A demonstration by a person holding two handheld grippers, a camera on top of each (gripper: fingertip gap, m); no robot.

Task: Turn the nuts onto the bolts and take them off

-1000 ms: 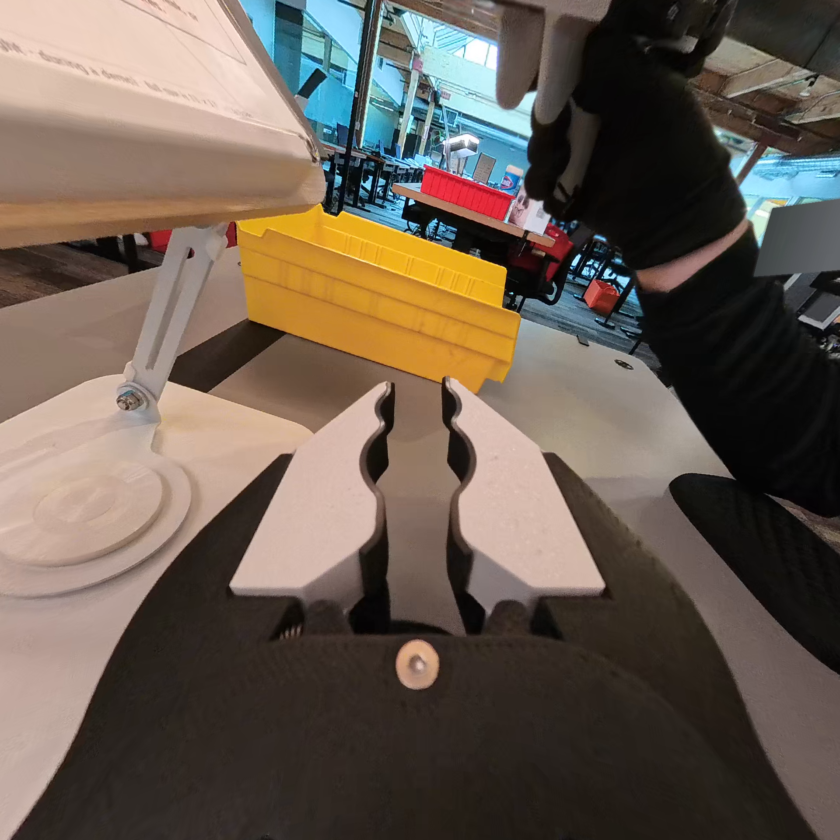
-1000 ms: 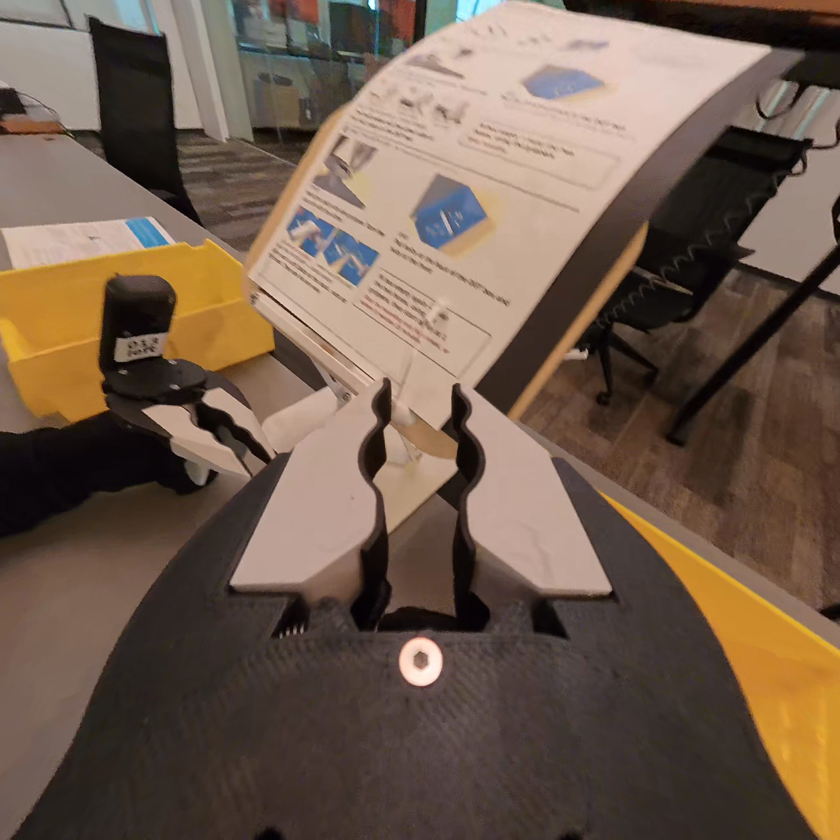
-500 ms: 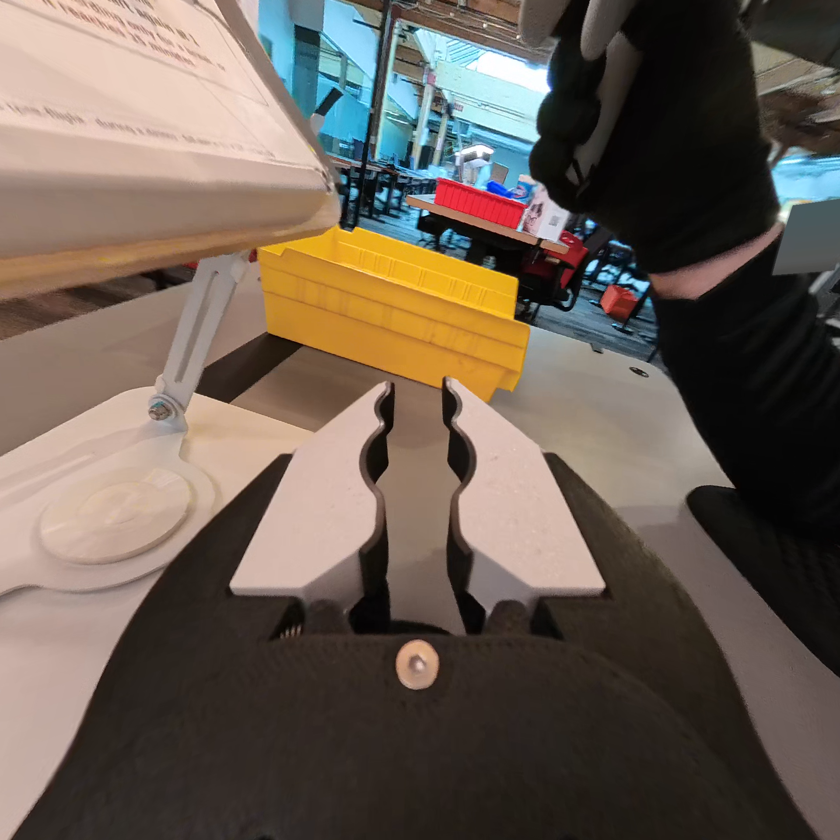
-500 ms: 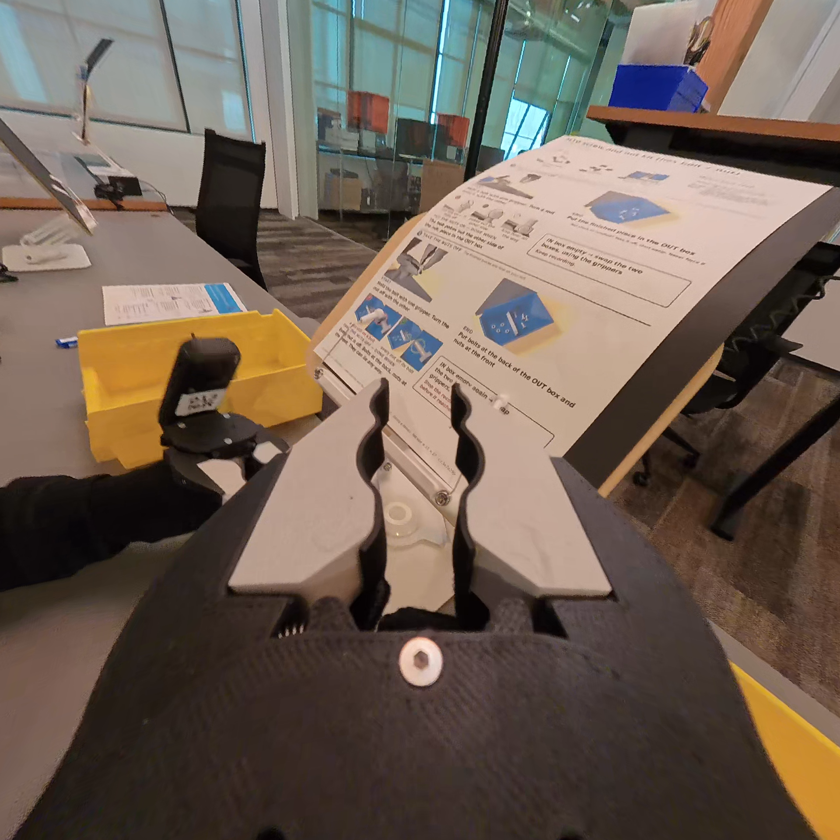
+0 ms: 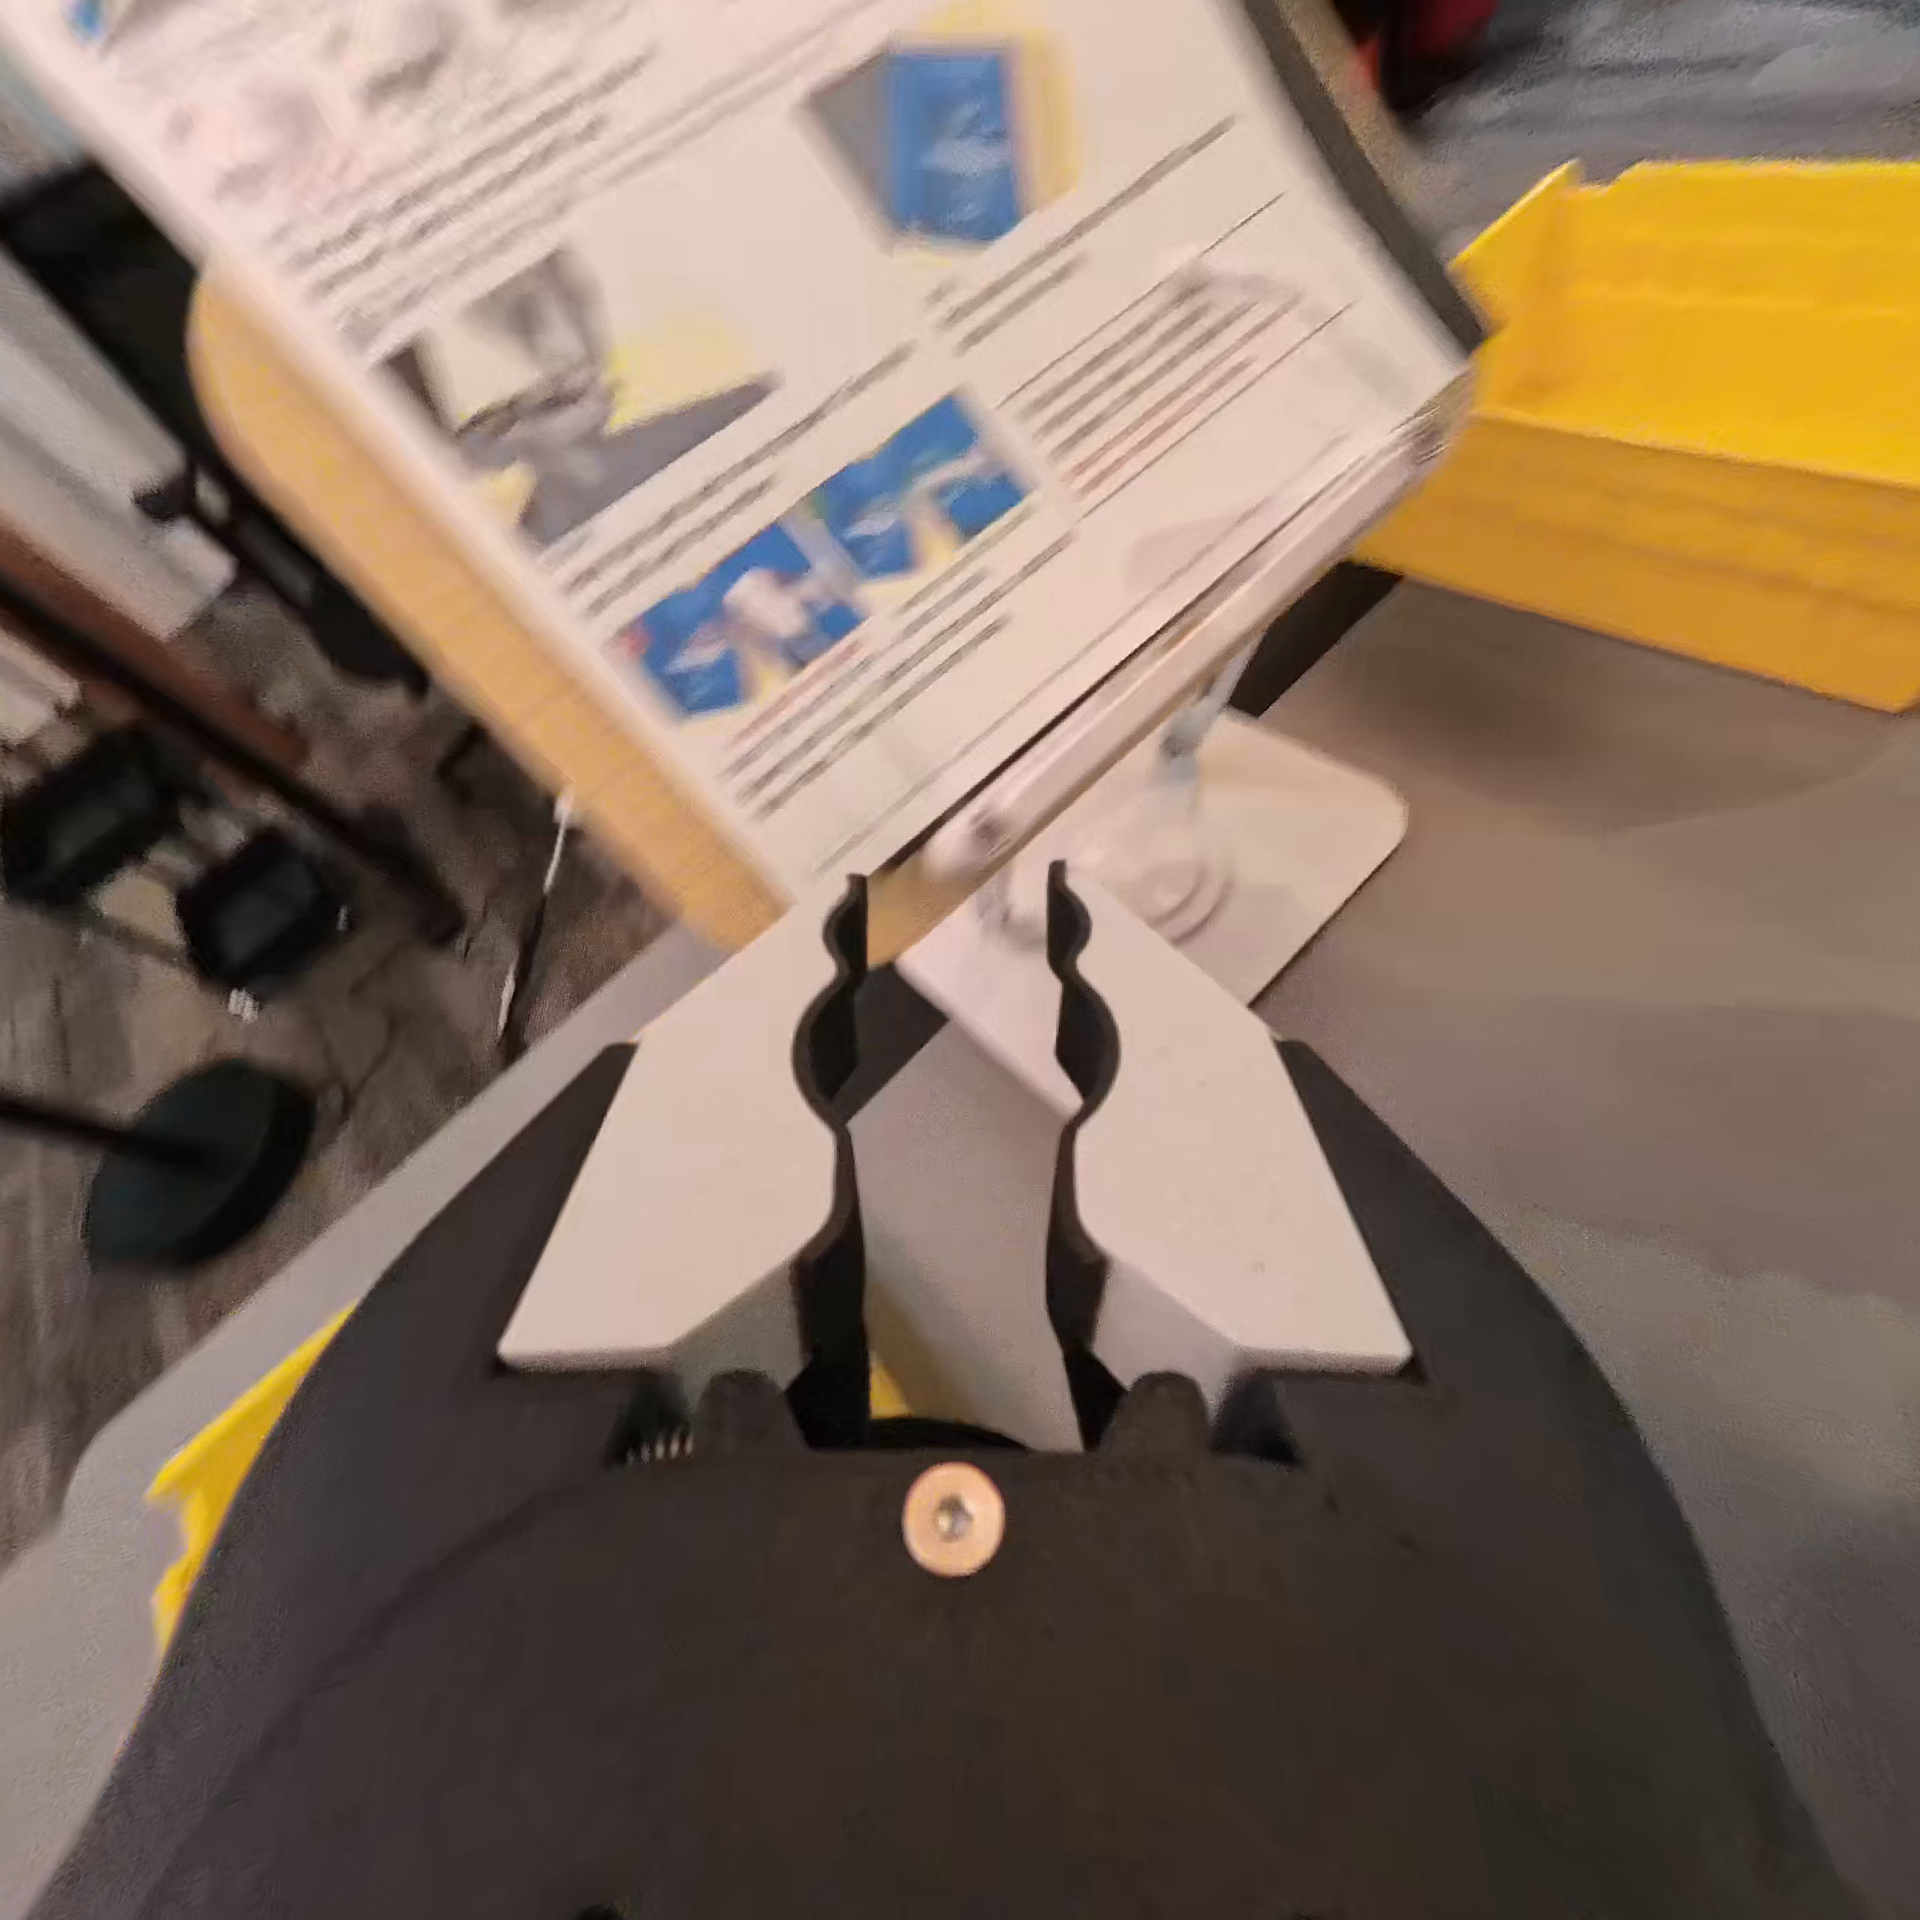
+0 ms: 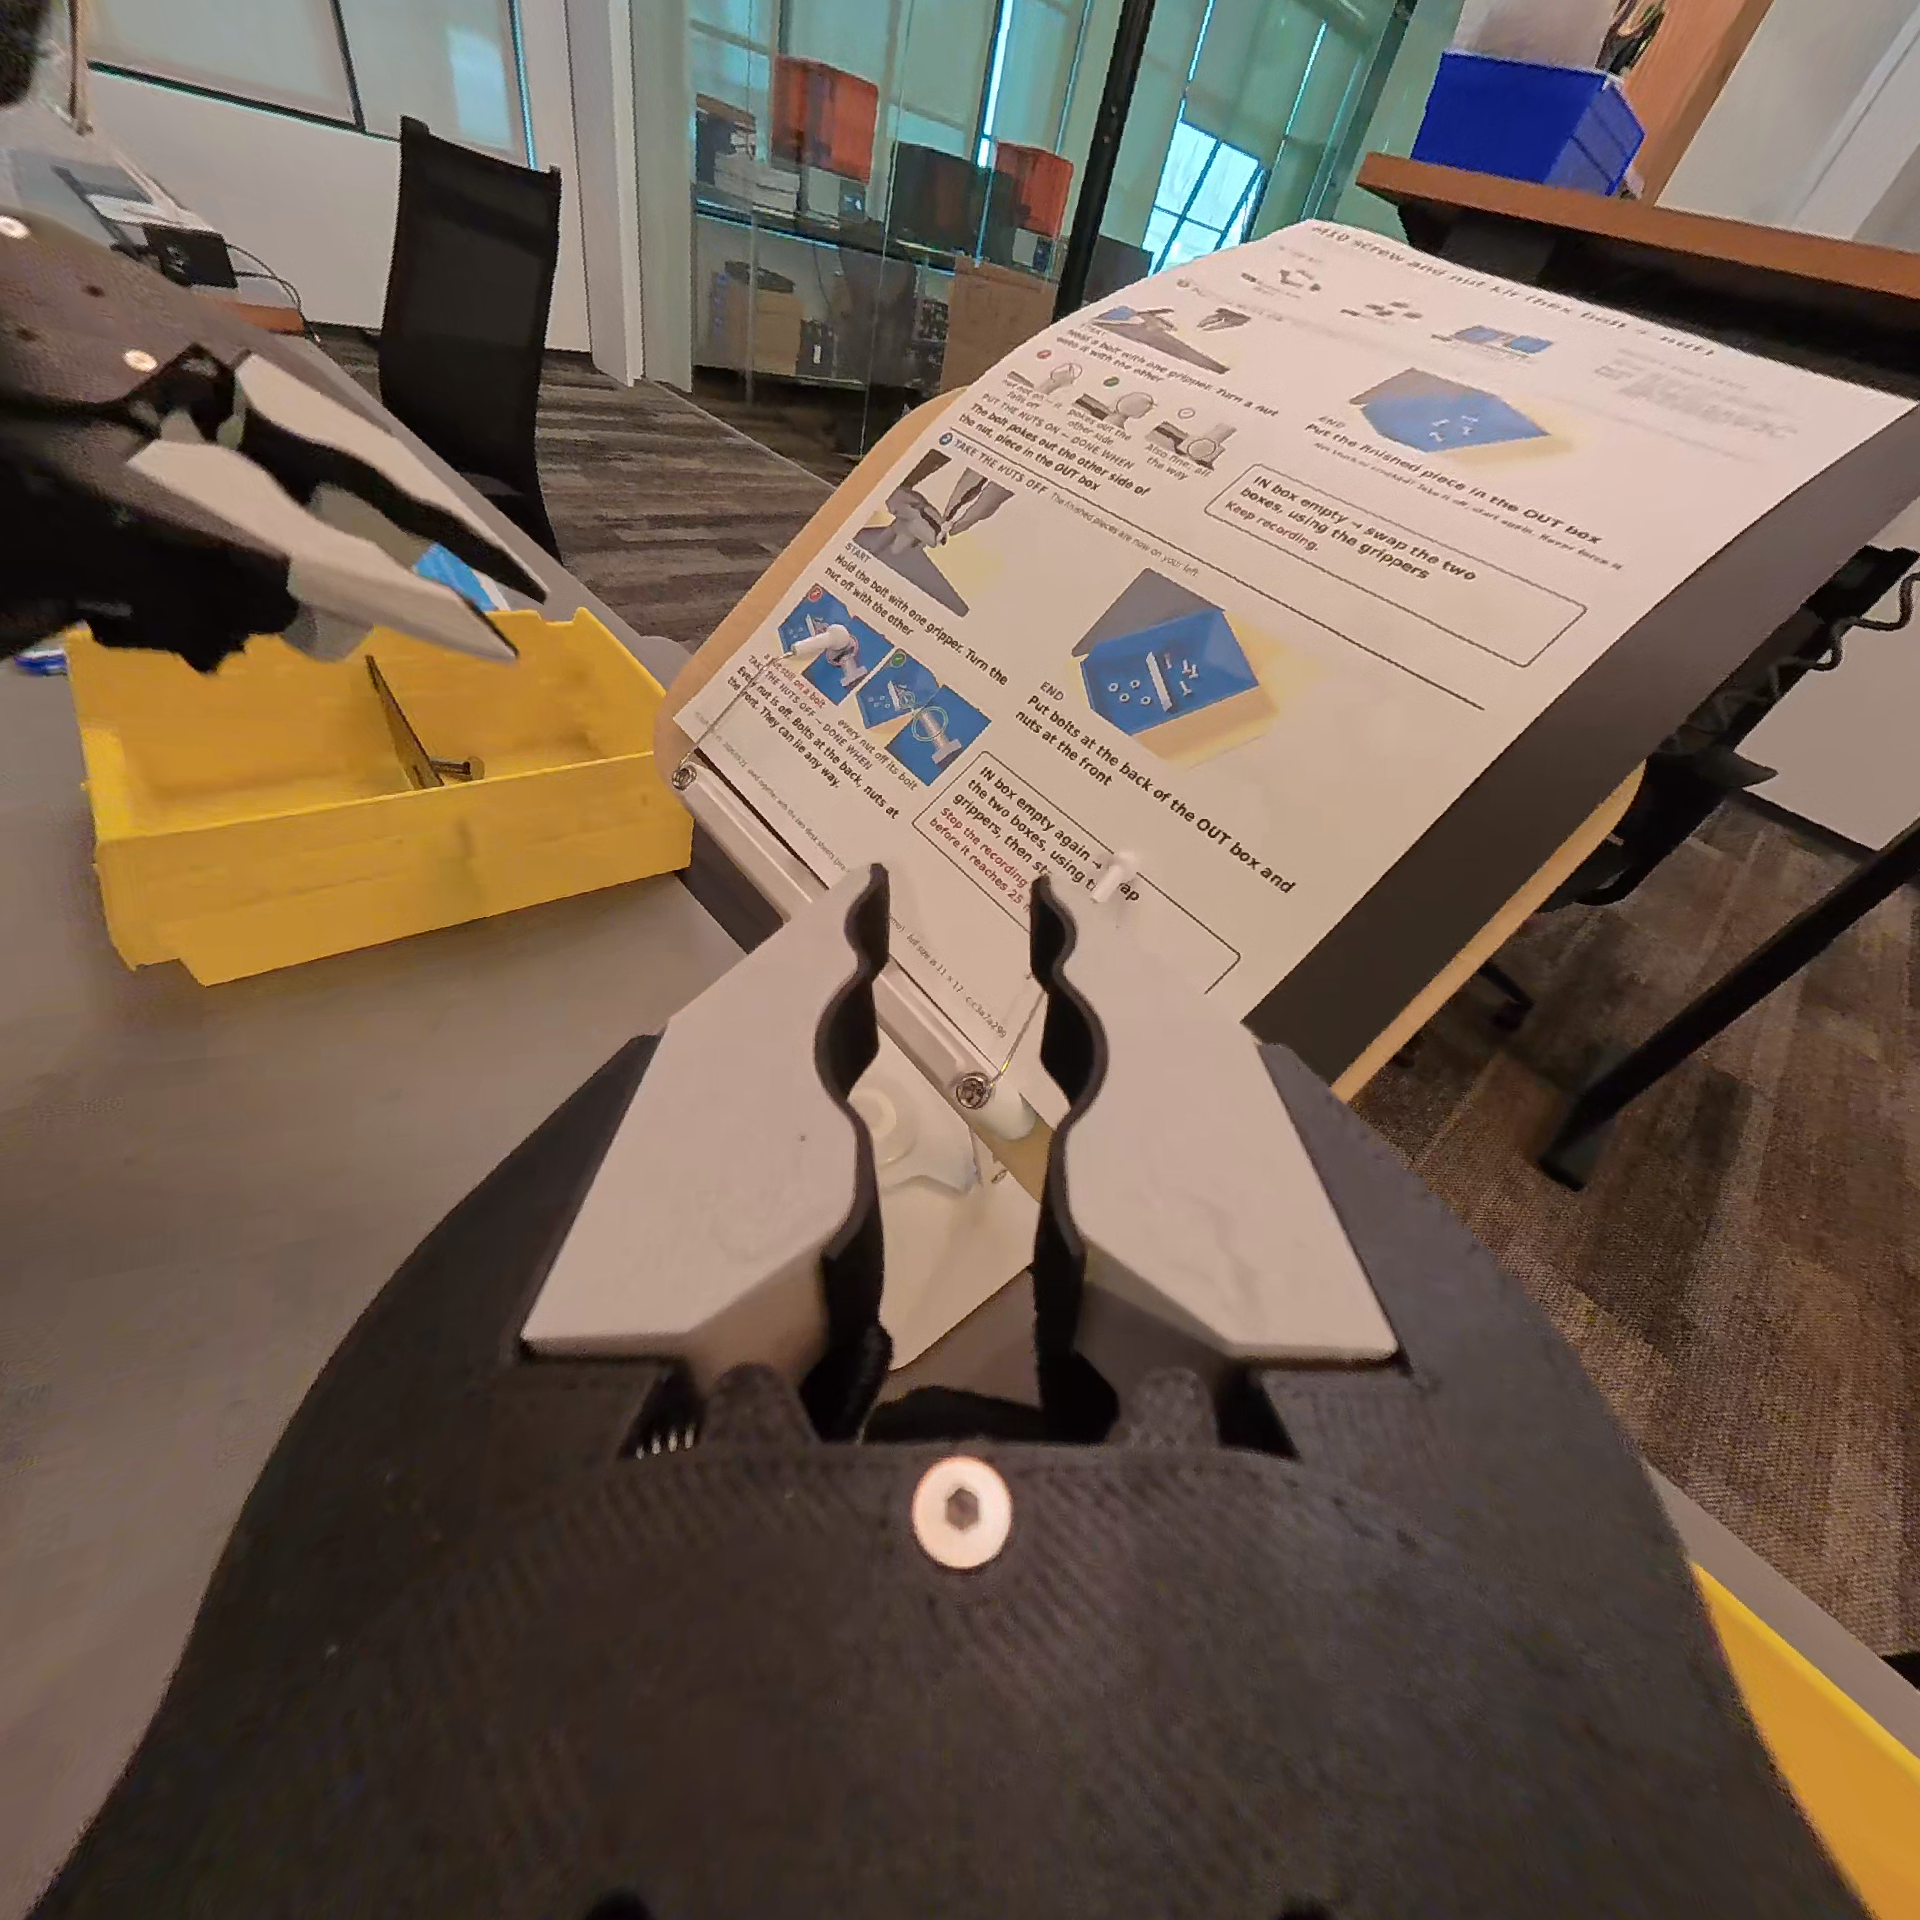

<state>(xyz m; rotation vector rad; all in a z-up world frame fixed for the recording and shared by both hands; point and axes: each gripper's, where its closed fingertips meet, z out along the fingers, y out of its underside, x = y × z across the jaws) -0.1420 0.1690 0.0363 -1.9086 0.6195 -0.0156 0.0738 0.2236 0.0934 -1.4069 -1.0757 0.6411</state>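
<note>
Instruction sheet (image 5: 831, 416) motion-blurred in left wrist view. Yellow bin (image 5: 1704, 416) cut by right edge. Contents of far yellow bin (image 6: 364, 790) too small to identify.

the instruction board (image 6: 1299, 582) leans on its white stand (image 5: 1288, 831) along the far edge of the tabletop (image 6: 312, 1091), overhanging it and blocking the way straight ahead of both grippers. under its lower edge there is only a low gap above the stand's flat base. at the far left corner a yellow bin (image 6: 343, 800) stands open at the top, just beside the board; the left gripper (image 6: 457, 613) hangs over it, jaws apart, partly covering the opening. the bare grey tabletop between the bin and the right gripper (image 6: 956, 904) is open to pass. a second yellow bin (image 6: 1808, 1756) sits at the near right edge.
</note>
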